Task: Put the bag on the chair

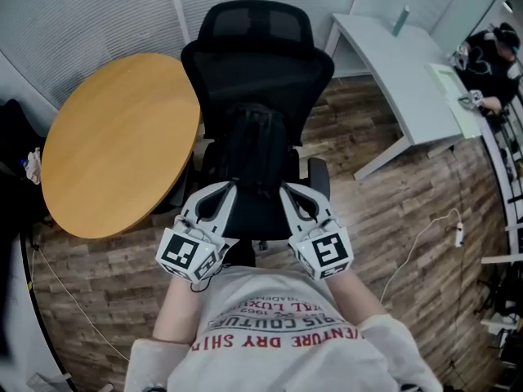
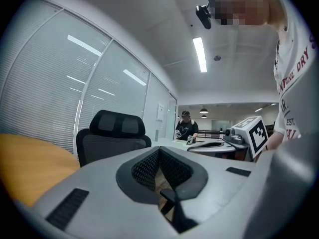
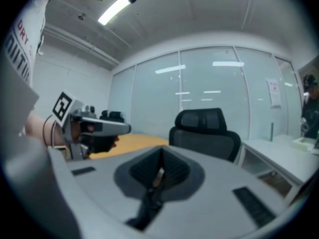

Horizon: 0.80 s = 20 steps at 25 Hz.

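A black bag [image 1: 257, 149] hangs between my two grippers, in front of the backrest of a black office chair [image 1: 257, 64] and over its seat. My left gripper [image 1: 231, 188] is shut on a black strap [image 2: 172, 205] of the bag. My right gripper [image 1: 286, 190] is shut on another black strap [image 3: 149, 203]. In the left gripper view the jaws [image 2: 159, 153] meet, with the chair [image 2: 112, 136] beyond them. The right gripper view shows its jaws [image 3: 162, 156] closed, the chair [image 3: 204, 131] ahead and the left gripper [image 3: 92, 128] to the side. The seat is mostly hidden by the bag.
A round wooden table [image 1: 114, 137] stands close to the chair's left. A white desk [image 1: 400, 64] is at the back right, with a person [image 1: 490, 64] seated beyond it. A white cable and power strip [image 1: 458, 231] lie on the wood floor at right.
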### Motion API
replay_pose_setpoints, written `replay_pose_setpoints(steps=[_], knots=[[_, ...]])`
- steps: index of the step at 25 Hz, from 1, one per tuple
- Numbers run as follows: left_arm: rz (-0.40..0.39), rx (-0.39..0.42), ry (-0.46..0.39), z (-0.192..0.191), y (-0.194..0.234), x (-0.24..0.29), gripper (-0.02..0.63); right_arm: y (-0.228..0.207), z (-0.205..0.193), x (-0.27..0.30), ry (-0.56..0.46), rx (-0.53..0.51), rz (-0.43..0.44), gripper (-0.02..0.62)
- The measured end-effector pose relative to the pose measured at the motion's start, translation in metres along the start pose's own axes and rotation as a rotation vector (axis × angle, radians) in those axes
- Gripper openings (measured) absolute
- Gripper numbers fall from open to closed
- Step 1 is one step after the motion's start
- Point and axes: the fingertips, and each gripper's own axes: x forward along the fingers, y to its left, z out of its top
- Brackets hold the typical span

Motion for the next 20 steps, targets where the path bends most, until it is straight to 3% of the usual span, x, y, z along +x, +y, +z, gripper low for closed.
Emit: replay_pose_setpoints(steps=[8,20], knots=[[0.001,0.022,-0.001,0.002,0.005,0.003,0.029,-0.003,0.003,0.009,0.005,-0.005,-0.013,0.026],[0.018,0.013,-0.004,0.004,0.014,0.009,0.029,0.005,0.005,0.019,0.005,-0.025,0.053,0.026]])
